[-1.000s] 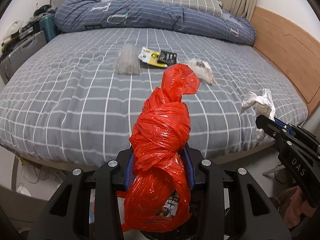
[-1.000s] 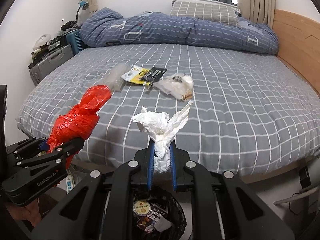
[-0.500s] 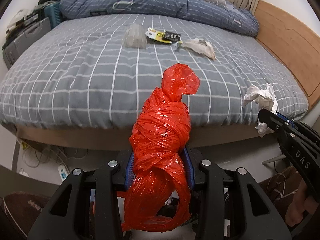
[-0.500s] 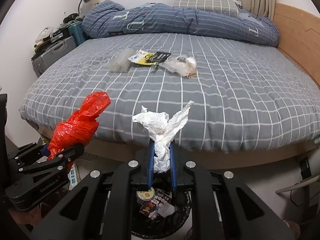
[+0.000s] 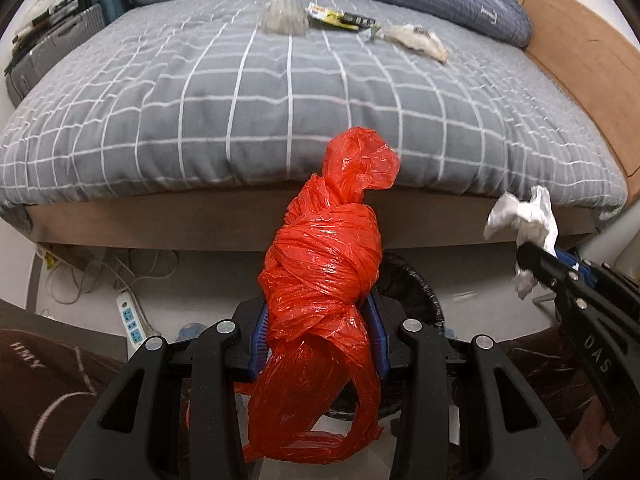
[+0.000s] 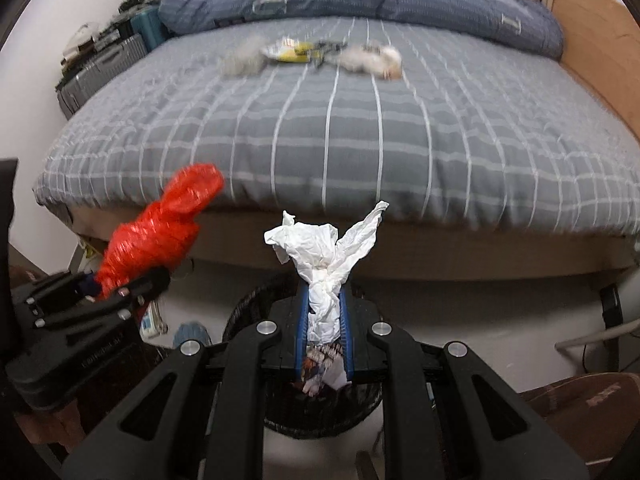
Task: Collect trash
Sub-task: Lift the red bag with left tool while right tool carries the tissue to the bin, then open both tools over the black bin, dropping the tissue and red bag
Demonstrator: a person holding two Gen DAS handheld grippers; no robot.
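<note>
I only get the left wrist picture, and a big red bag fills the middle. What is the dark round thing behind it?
Observer: A black mesh bin on the floor. The right wrist view shows it directly below the right gripper.
Operator: Is anything in it yet?
Observer: Yes, a printed wrapper shows inside, seen through the gripper's gap.
Operator: And the white stuff at my right edge?
Observer: A crumpled tissue. Its twisted lower end is pinched between the right gripper's blue pads, and two wings flare above.

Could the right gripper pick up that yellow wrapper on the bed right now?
Probably not: the right gripper is shut on crumpled white tissue, and the yellow wrapper lies far up the bed.
</note>
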